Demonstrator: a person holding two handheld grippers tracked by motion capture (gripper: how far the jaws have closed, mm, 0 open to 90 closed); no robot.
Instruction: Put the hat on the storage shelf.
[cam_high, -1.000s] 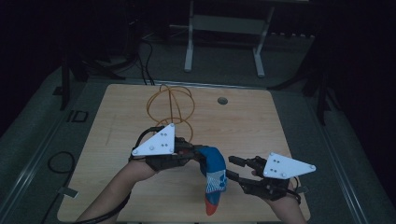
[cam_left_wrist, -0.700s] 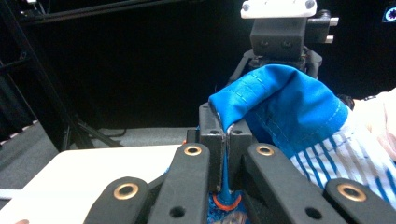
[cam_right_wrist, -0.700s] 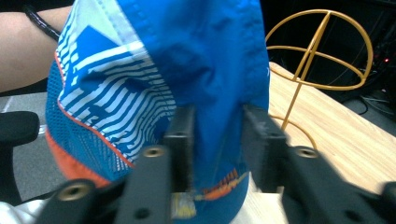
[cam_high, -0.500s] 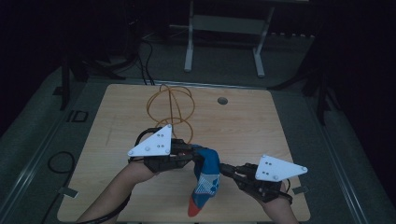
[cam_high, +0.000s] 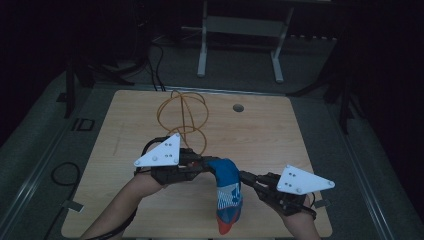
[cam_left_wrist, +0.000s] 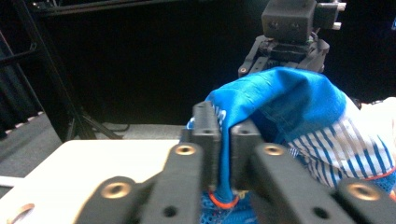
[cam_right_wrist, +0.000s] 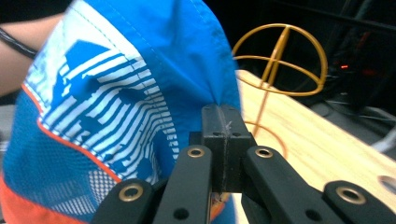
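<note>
Light wooden desk (cam_high: 150, 125), orange wire-hoop stand (cam_high: 183, 117) near its far edge. Blue, white and orange fabric cap (cam_high: 227, 192) is lifted above the near edge, between the grippers. Left gripper (cam_high: 206, 163) clamps its top; right gripper (cam_high: 245, 176) clamps its side. Long axis near-vertical, orange end down. Grasp done; placement looks outstanding.

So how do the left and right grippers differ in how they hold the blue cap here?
The left gripper pinches the blue cap at its raised top edge, while the right gripper pinches it lower on the side. The left gripper's fingers show a strip of cloth between them; the right gripper's fingers meet almost flush on a fold. Both are shut on the cap, holding it above the table.
</note>
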